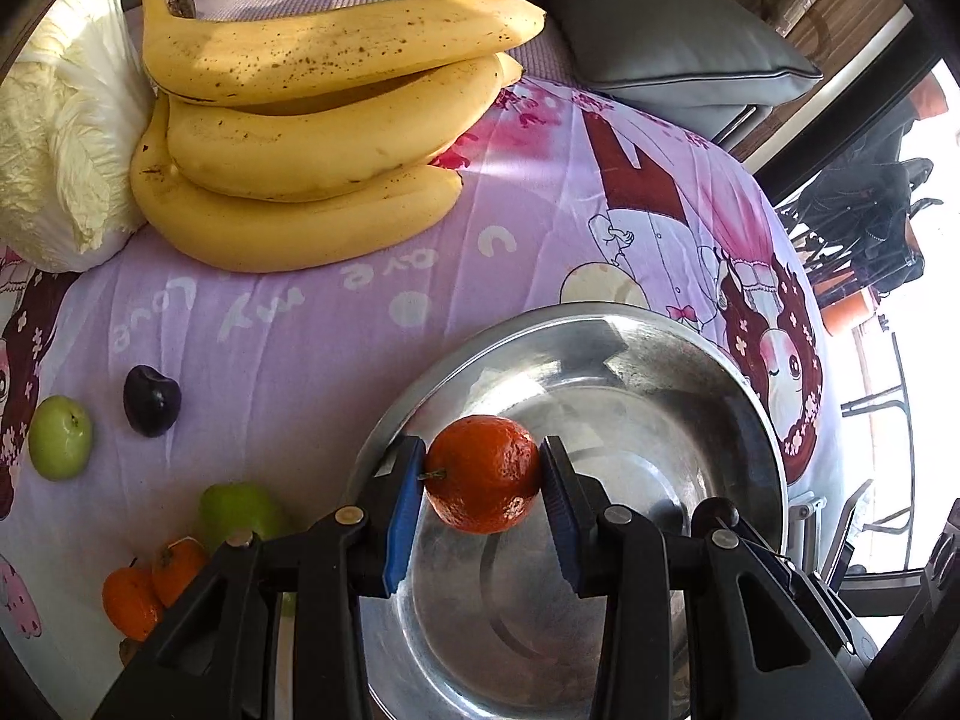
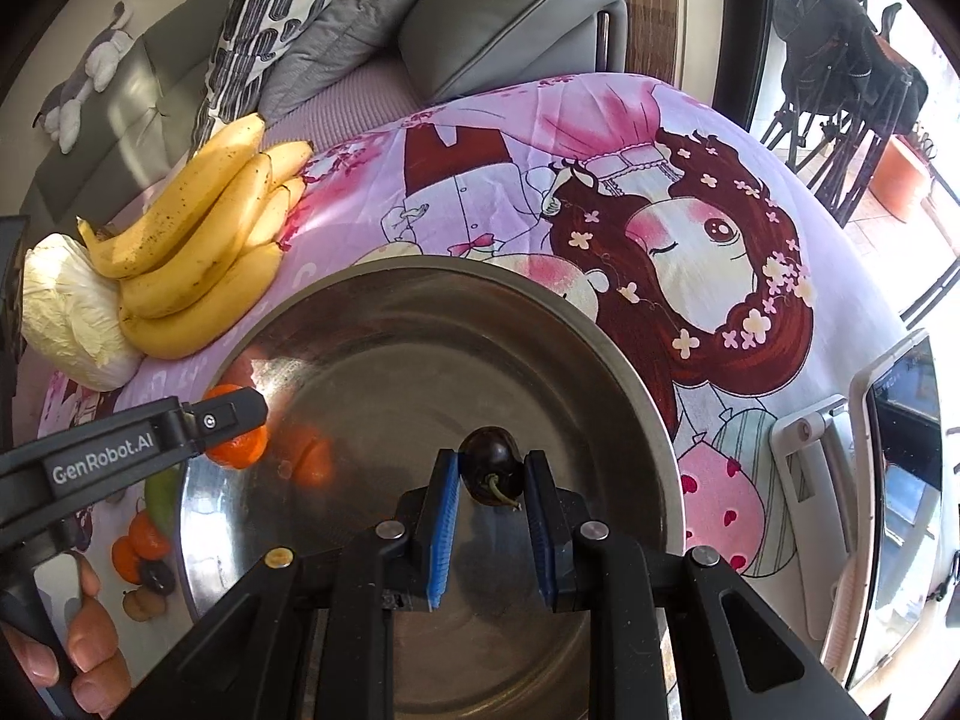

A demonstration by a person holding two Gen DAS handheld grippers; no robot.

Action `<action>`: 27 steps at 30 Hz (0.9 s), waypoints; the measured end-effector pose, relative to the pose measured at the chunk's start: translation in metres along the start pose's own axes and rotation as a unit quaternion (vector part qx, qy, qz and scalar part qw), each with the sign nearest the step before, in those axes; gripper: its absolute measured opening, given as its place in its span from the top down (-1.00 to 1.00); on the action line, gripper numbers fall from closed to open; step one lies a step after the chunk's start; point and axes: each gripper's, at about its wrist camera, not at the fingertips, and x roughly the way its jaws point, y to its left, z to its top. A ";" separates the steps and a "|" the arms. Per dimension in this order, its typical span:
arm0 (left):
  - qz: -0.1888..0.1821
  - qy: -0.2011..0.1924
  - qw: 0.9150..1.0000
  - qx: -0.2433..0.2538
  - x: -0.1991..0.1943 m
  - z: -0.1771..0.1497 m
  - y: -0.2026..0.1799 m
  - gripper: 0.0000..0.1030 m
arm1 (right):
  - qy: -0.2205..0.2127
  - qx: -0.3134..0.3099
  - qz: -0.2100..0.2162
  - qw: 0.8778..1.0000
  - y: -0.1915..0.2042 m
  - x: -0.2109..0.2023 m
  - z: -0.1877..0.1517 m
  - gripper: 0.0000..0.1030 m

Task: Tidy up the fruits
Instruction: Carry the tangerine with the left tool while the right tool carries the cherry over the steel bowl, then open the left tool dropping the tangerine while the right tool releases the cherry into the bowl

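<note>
Left wrist view: the left claw [image 1: 483, 483] pinches a tangerine [image 1: 483, 481] between its blue pads, held above the near rim of a steel basin [image 1: 744, 396] — green apples, a dark plum [image 1: 151, 400] and two more tangerines lie on the printed sheet [image 1: 336, 354] to the left, with a banana bunch [image 1: 312, 132] and a napa cabbage [image 1: 57, 132] farther back. Right wrist view: the right claw [image 2: 491, 474] grips a dark plum [image 2: 493, 463] over the basin's middle — grey cushions [image 2: 510, 12] lie beyond.
</note>
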 end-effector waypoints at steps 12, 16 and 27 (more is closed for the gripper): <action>0.007 0.001 1.000 0.011 -0.006 -0.001 -0.005 0.19 | 0.006 -0.002 -0.018 1.000 0.001 0.008 0.005 0.52; -0.005 -0.003 1.000 0.010 -0.016 -0.003 -0.004 0.06 | 0.003 -0.005 -0.025 1.000 0.001 0.007 0.006 0.51; 0.009 -0.020 1.000 0.004 -0.047 -0.019 0.012 -0.21 | -0.016 -0.014 -0.022 1.000 0.006 -0.006 0.004 -0.11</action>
